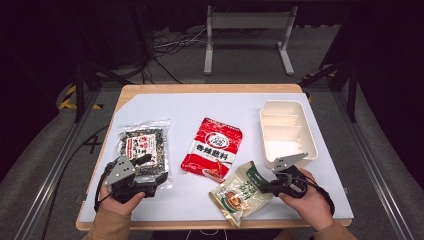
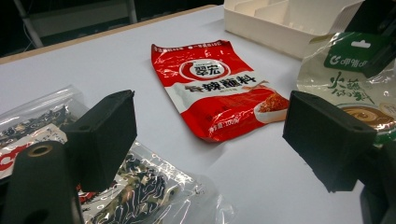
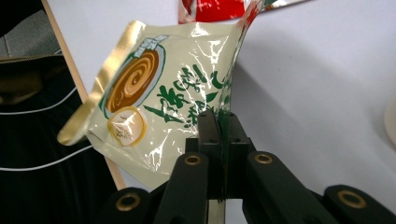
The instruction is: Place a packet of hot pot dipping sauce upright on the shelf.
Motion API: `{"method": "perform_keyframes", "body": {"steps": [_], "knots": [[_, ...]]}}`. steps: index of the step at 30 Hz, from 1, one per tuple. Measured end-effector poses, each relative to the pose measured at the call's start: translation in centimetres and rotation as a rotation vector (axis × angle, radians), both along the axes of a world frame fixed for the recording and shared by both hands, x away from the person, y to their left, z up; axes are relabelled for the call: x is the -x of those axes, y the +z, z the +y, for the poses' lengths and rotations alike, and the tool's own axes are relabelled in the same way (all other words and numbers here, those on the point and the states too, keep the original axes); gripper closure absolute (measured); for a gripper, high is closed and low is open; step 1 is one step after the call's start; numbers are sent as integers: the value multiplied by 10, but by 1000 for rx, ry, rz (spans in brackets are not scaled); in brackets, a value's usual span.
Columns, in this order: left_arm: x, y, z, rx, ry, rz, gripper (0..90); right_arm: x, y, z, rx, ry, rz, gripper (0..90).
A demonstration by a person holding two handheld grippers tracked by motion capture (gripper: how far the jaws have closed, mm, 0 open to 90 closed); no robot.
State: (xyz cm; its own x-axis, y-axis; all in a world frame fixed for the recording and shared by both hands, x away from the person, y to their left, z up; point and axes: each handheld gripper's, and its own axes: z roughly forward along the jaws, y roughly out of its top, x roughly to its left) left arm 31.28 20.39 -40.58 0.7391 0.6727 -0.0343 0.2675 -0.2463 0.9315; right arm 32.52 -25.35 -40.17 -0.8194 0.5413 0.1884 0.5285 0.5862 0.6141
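My right gripper [image 3: 219, 140] has its two black jaws pressed together on the green top edge of a glossy cream-and-green foil pouch [image 3: 159, 93] printed with a brown spiral, and in the right gripper view the pouch hangs lifted off the white table sheet [image 3: 317, 70], tilted, with its gold sealed end toward the table's near wooden edge. From the high view, that pouch [image 1: 241, 192] sits at the near right of the table, the right gripper [image 1: 267, 186] at its upper right corner. My left gripper [image 2: 210, 140] has its jaws spread wide with nothing between them; it hovers at the near left, over the corner of a clear plastic bag of dark dried seaweed with a red label [image 1: 143, 146]. Between the two lies a flat red-and-white seasoning packet [image 1: 212, 147]. A cream plastic divided tray [image 1: 311, 135] rests at the far right, just beyond the right gripper.
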Motion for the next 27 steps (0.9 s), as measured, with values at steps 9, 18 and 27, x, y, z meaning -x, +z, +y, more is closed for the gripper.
{"method": "perform_keyframes", "body": {"steps": [9, 18, 27], "knots": [[-3, -1, 1, -20, 30, 18, 184, 2, 28, 5, 1, 22, -44, 896], [-3, -1, 1, -19, 25, 18, 184, 10, 61, 15, 58, 73, -138, 897], [-5, -1, 1, -21, 30, 23, 184, 10, 84, 21, 117, 116, -207, 897]]}}
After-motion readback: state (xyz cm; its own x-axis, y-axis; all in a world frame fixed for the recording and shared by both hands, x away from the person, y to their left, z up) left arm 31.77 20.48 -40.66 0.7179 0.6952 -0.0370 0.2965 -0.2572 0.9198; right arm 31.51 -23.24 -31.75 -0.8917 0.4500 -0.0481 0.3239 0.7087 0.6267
